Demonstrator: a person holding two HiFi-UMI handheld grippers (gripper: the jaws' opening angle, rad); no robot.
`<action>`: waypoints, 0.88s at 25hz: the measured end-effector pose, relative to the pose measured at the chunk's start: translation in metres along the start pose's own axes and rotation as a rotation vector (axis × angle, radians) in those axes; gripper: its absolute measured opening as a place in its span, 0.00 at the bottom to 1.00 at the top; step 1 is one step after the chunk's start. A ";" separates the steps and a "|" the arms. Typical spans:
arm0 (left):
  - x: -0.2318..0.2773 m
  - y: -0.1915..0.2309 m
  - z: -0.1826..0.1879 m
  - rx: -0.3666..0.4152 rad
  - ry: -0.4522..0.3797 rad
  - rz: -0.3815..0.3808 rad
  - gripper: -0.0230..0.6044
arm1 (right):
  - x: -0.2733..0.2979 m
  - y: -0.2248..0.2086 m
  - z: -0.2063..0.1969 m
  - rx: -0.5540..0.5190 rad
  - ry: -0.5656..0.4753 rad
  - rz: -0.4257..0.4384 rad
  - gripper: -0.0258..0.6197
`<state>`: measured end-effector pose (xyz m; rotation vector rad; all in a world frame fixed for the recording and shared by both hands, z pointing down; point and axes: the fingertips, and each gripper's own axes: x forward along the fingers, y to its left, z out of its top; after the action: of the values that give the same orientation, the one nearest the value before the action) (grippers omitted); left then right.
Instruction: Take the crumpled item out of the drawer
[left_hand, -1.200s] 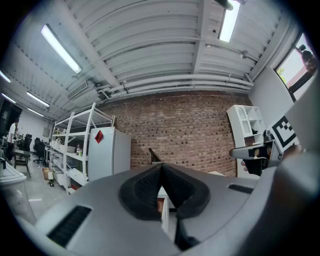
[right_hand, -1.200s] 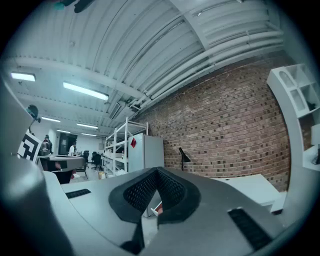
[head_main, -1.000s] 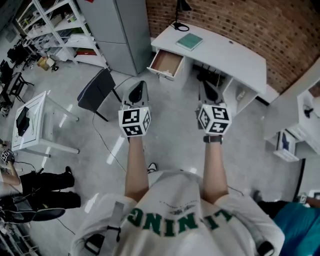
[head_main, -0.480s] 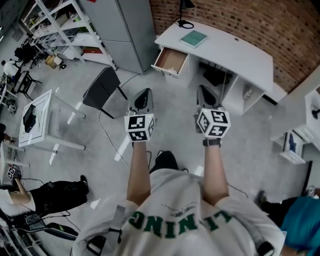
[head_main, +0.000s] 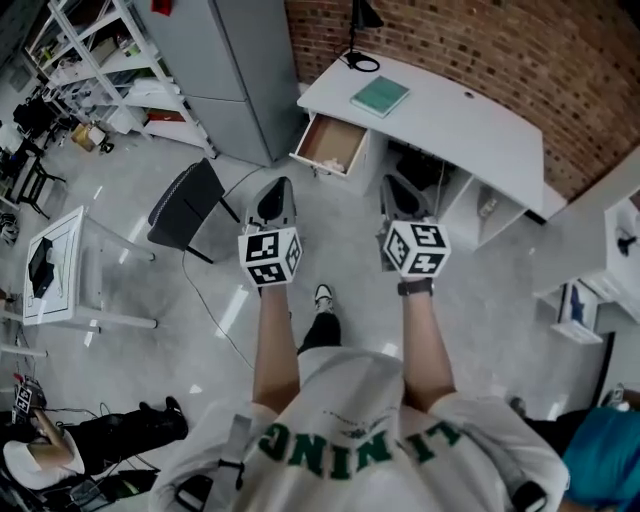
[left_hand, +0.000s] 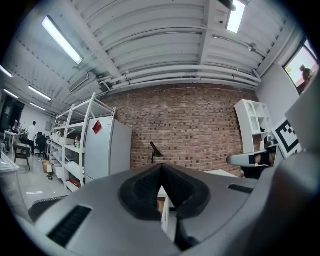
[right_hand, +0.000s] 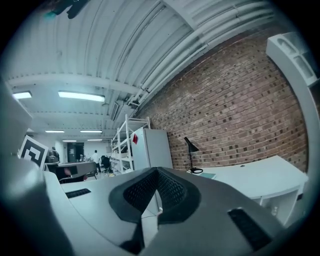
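Both grippers were held up well short of the white desk. The left gripper and right gripper each had jaws pressed together on nothing. The drawer at the desk's left end stood open, with a pale lump inside, too small to tell if that was the crumpled item. A green book lay on the desk top.

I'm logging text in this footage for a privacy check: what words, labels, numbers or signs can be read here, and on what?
"LINING": green print on the person's white shirt, upside down in the head view.
Square code patterns only, no letters: cubes on the left gripper and right gripper.
Too small to read: red tag on the grey cabinet.
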<state>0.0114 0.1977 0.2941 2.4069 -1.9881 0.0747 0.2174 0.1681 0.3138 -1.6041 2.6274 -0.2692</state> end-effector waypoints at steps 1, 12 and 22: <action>0.016 0.009 0.002 -0.006 0.000 -0.003 0.04 | 0.017 -0.002 0.003 -0.006 0.002 -0.001 0.04; 0.173 0.096 -0.001 -0.027 0.032 -0.067 0.04 | 0.184 -0.024 -0.001 -0.038 0.078 -0.056 0.04; 0.258 0.130 -0.021 -0.017 0.046 -0.145 0.04 | 0.288 -0.039 -0.028 -0.012 0.154 -0.089 0.04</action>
<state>-0.0678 -0.0793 0.3255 2.5060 -1.7833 0.1091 0.1154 -0.1015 0.3614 -1.7754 2.6746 -0.3976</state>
